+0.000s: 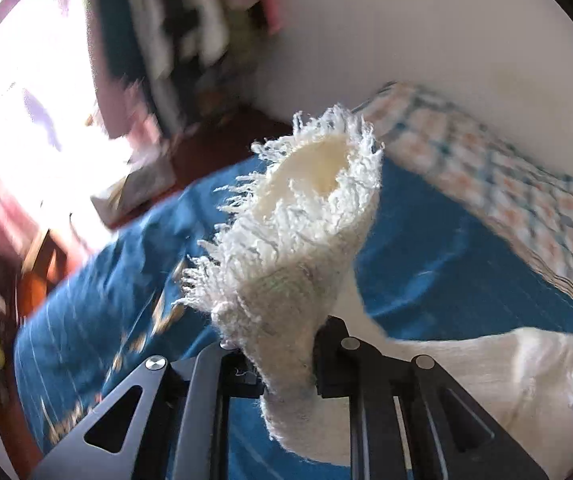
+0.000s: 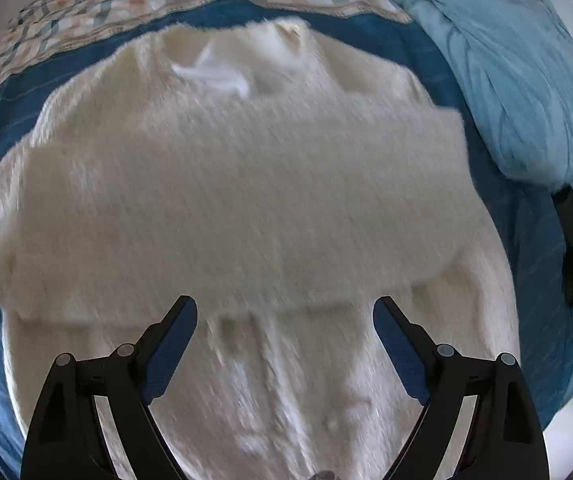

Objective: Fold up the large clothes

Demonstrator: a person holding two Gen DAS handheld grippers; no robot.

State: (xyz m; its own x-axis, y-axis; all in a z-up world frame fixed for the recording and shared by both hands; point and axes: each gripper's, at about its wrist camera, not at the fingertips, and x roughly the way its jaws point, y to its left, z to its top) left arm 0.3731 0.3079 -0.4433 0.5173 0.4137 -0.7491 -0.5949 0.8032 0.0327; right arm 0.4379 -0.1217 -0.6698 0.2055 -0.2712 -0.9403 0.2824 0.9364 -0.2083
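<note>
Blur smears the shelves at the left wrist view's far left beyond reading. One cream sweater, fuzzy knit with a fringed cuff, lies spread on the blue bed. The left tongs are clenched on that cuff, lifted off the bed. The right tongs hang released above the sweater's folded body; a plaid sheet and one pale blue bundle lie beyond.

Blue-sheeted bed bears cream sweater, checked pillow
</note>
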